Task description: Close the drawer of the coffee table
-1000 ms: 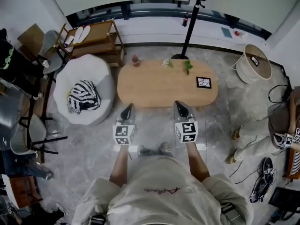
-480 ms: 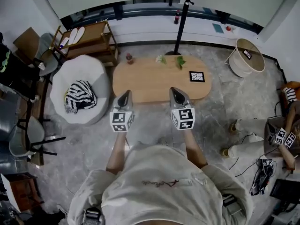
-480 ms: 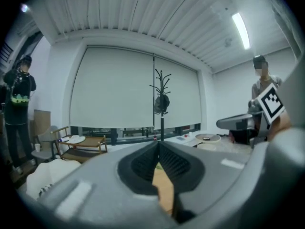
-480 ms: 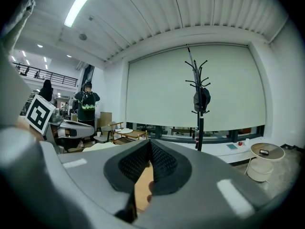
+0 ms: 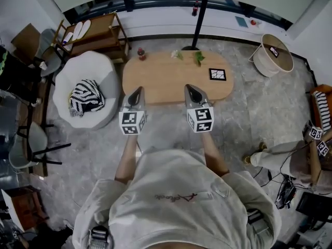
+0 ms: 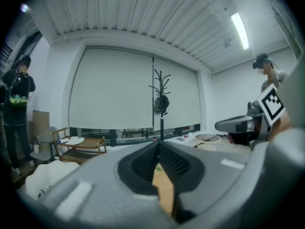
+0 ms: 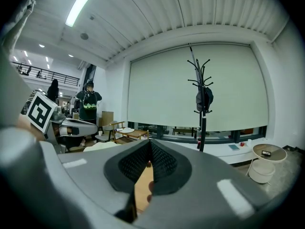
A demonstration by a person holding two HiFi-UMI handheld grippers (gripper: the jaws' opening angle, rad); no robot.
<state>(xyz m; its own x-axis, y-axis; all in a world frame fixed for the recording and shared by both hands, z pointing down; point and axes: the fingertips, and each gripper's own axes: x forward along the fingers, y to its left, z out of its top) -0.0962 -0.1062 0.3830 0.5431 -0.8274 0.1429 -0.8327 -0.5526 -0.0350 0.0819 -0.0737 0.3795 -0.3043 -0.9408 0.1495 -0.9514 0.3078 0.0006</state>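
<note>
- Head view: oval wooden coffee table (image 5: 176, 82) on grey marbled floor (image 5: 259, 113), between white beanbag (image 5: 83, 87) and round basket (image 5: 277, 56); drawer hidden from above.
- Left gripper (image 5: 137, 90), right gripper (image 5: 190, 88): jaws pressed together, empty, by table's near edge.
- Red script on shirt (image 5: 176, 197), unreadable.

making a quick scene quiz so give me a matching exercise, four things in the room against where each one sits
Things:
1. striped cushion
2. marker card
3. coat stand
4. basket

Places:
A. on the table, near its right end
B. on the white beanbag
C. behind the table, by the window wall
D. on the floor, beyond the table's right end

Pairs: 1-B, 2-A, 3-C, 4-D
</note>
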